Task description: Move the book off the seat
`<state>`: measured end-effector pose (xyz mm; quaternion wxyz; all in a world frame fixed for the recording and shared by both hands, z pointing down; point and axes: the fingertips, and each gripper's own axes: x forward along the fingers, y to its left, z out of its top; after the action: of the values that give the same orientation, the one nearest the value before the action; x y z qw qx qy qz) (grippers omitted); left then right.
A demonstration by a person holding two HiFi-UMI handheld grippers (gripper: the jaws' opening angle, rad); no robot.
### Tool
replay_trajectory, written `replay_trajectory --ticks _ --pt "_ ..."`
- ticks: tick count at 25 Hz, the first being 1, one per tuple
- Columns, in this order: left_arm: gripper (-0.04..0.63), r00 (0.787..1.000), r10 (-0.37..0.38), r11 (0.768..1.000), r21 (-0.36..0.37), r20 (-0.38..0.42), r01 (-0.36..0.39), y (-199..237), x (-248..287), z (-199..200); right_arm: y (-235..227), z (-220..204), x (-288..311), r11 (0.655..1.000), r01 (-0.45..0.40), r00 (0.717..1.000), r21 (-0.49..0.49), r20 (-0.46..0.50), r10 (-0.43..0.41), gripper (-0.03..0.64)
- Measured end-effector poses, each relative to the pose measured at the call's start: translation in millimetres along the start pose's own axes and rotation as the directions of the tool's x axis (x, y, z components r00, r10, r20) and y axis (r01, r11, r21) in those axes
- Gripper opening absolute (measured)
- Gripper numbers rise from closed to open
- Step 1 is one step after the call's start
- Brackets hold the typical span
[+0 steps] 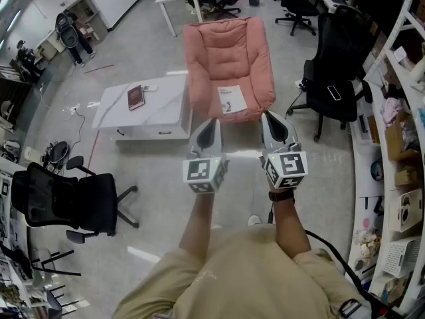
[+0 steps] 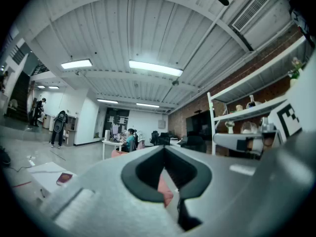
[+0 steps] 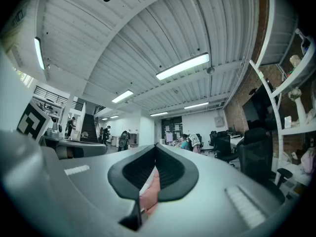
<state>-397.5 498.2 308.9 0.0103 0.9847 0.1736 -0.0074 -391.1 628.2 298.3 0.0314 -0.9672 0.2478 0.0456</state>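
A big room with a shiny grey floor (image 1: pixel 153 198) spreads out below. Tall white shelves (image 1: pixel 398 145) full of boxes run down the right side. A soft pink armchair (image 1: pixel 226 45) stands in the middle, facing the person. Just to the left of it sits a low white table (image 1: pixel 159 111). One black office chair (image 1: pixel 63 201) stands on the left, near the person. Another black office chair (image 1: pixel 339 58) stands on the right of the armchair. The person's two bare arms reach out, each holding a grey gripper with a marker cube on it. The left gripper (image 1: pixel 211 121) and the right gripper (image 1: pixel 269 116) are side by side in front of the armchair, pointing at it. Both have their jaws pressed together with nothing held between them. The left gripper view (image 2: pixel 164 147) shows its two black tips meeting, with a bit of pink armchair behind them. The right gripper view (image 3: pixel 156 144) shows the same. The white book (image 1: pixel 232 100) lies flat on the seat of the armchair, close to the front edge. The grippers are near the book, not touching it. A small dark red booklet (image 1: pixel 135 98) lies on the table.
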Motion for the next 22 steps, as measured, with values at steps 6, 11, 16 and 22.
replay_trajectory --ticks 6,11,16,22 --pt "0.002 0.999 0.010 1.000 0.004 -0.034 -0.010 -41.6 8.4 -16.8 -30.1 13.7 -22.2 0.997 -0.020 1.000 -0.069 -0.015 0.019 0.008" --pt "0.000 0.999 -0.018 0.995 -0.102 -0.036 0.014 -65.2 8.8 -27.3 -58.3 -12.8 -30.2 0.999 -0.032 0.996 -0.017 -0.089 0.030 0.008" --pt "0.002 0.999 -0.018 0.991 -0.134 -0.039 0.013 -61.0 23.0 -24.0 -65.2 -39.4 -19.6 0.995 -0.087 0.979 0.042 -0.179 0.093 0.008" --pt "0.002 0.987 -0.019 0.995 -0.103 -0.160 0.002 -35.5 67.8 -79.3 -56.1 -84.0 18.5 0.982 -0.187 0.934 0.038 -0.304 0.189 0.008"
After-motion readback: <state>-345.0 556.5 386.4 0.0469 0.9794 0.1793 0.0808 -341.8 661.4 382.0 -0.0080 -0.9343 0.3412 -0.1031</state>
